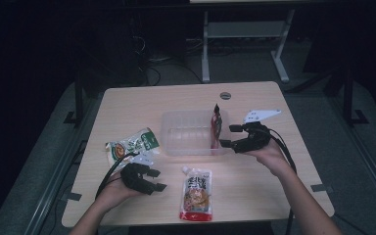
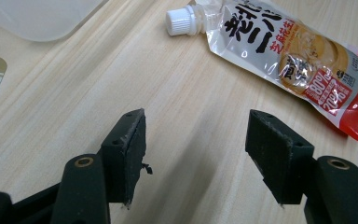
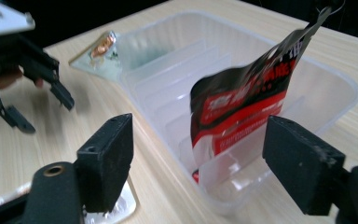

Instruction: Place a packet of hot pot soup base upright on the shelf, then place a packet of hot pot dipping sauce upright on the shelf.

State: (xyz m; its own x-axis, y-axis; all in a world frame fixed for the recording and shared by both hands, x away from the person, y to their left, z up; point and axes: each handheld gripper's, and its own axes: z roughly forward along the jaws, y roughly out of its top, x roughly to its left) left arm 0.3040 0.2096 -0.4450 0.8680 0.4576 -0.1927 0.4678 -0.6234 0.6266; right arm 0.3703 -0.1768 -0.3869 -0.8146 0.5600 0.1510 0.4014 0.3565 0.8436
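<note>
The left gripper [image 1: 154,180] is seen with its jaws spread apart over bare wood near the front left of the table [image 1: 254,181], nothing between the pads; in the left gripper view both black jaws stand well apart above the tabletop. Behind it, a green-and-white packet [image 1: 133,145] lies flat on the table, just left of the clear plastic tray [image 1: 186,132]. In front of the tray, a white-capped spouted pouch [image 1: 196,192] is laid flat, cap toward the tray. Inside the tray, at its right end, a red-and-black packet [image 1: 217,125] is seen standing on edge, leaning against the tray's right wall. The right gripper [image 1: 229,136] is held just beside that wall, jaws spread; in the right gripper view [image 3: 200,168] the packet [image 3: 242,107] stands beyond the open jaws, touched by neither pad, its image slightly blurred.
</note>
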